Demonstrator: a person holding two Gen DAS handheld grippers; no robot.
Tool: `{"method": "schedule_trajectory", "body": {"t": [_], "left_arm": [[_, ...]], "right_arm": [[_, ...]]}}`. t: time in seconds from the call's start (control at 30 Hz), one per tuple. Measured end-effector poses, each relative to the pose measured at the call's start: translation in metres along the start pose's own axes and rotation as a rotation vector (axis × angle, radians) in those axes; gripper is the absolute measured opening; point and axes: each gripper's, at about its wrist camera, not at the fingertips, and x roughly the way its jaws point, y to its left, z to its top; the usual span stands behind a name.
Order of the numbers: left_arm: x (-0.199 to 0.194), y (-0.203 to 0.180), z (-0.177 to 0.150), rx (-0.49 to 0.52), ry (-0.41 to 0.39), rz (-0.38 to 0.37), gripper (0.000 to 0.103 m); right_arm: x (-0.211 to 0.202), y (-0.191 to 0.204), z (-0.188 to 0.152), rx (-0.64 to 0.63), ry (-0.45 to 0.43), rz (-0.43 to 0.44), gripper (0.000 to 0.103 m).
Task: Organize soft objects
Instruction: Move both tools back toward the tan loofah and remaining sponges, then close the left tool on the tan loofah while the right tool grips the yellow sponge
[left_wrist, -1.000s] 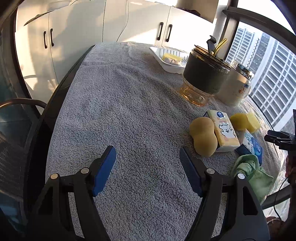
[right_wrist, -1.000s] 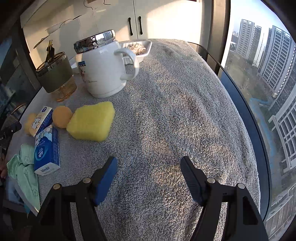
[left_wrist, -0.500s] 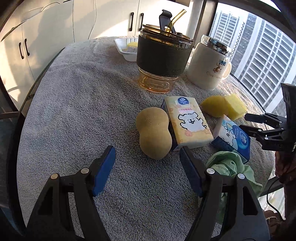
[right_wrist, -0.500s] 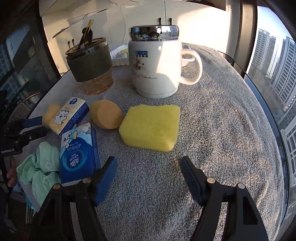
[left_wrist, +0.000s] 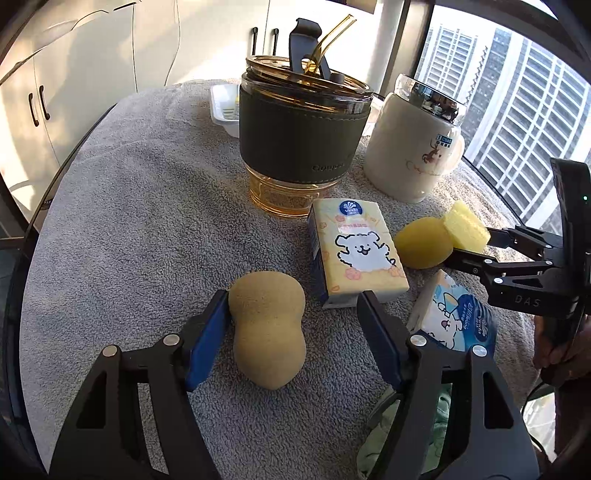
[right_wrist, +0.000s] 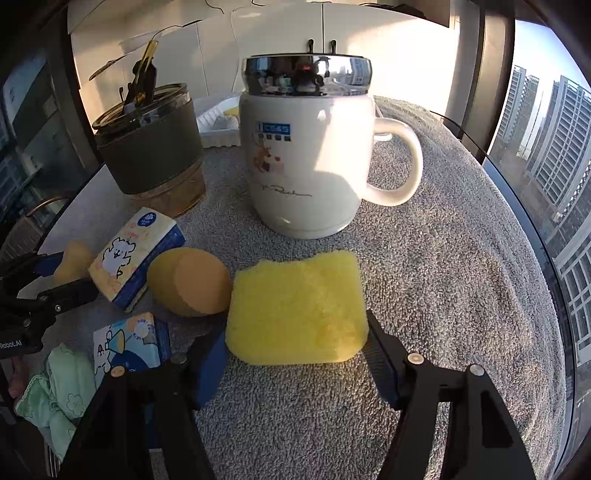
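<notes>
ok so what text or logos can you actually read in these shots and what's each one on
"vinda": blue badge on the yellow tissue pack.
"vinda": side of the blue tissue pack.
"DAS": body of the right gripper.
"Robot.AI", start cut off: body of the left gripper.
Blue label and signature on the white mug: too blurred.
Embossed word on the dark-sleeved glass cup: not legible.

Both grippers are angled downward; the left gripper (left_wrist: 291, 332) and right gripper (right_wrist: 295, 354) are being closed, fingers not yet pressed together.
</notes>
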Motion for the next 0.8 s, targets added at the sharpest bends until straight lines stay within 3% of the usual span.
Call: {"method": "schedule_trajectory", "body": {"t": [0.07, 0.17, 0.4, 0.47, 0.57, 0.73, 0.8], "left_arm": [[-0.003, -0.002, 0.003, 0.027, -0.016, 0.019, 0.051], [-0.011, -0.005, 0.003, 0.039, -0.04, 0.004, 0.043], [-0.027, -0.007, 0.004, 0.033, -0.07, 0.004, 0.042], [-0.021, -0.007, 0.004, 0.052, -0.024, 0.005, 0.042], [-0.009, -0.008, -0.001, 0.079, 0.004, 0.078, 0.044], [0.001, 0.003, -0.004, 0.055, 0.003, 0.093, 0.044], [0.005, 0.009, -0.006, 0.042, 0.002, 0.11, 0.035]], "right_arm": [[0.0, -0.002, 0.002, 0.002, 0.002, 0.006, 0.068], [-0.005, -0.005, -0.001, 0.005, 0.003, 0.013, 0.067], [-0.025, -0.007, -0.007, 0.003, -0.011, 0.023, 0.067], [-0.03, -0.01, -0.007, 0.004, -0.016, 0.019, 0.067], [-0.037, -0.011, -0.009, 0.011, -0.019, 0.018, 0.067], [-0.043, -0.01, -0.013, 0.027, -0.022, 0.011, 0.067], [-0.042, -0.011, -0.014, 0.035, -0.014, 0.014, 0.067]]}}
